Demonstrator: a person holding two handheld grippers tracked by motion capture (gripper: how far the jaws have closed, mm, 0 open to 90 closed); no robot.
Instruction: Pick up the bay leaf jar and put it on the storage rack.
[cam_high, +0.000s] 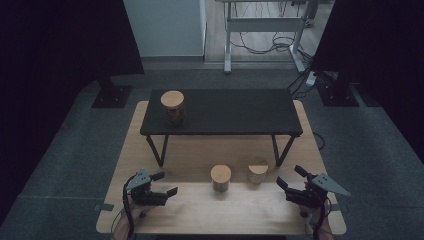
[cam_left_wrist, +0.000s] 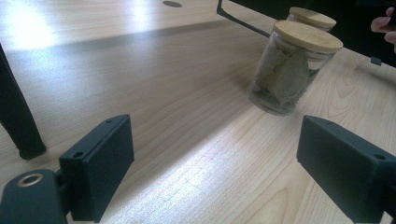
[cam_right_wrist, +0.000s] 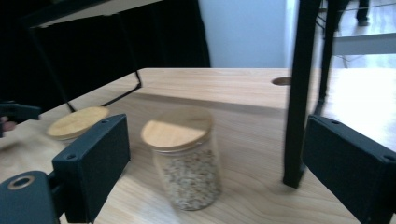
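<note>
Light wooden table (cam_high: 165, 220), bearing a low black shelf stand (cam_high: 225, 112) on thin legs. On the stand's left end: one glass jar with wooden lid (cam_high: 173, 107). On the table in front of the stand: bay-leaf jar (cam_high: 220, 178), wooden lid, upright; just to its right, grain jar (cam_high: 258, 172), wooden lid, upright, near the stand's right leg. Left gripper (cam_high: 159, 183): jaws wide apart, empty, well left of the bay-leaf jar. Right gripper (cam_high: 291, 177): jaws wide apart, empty, near the grain jar.
</note>
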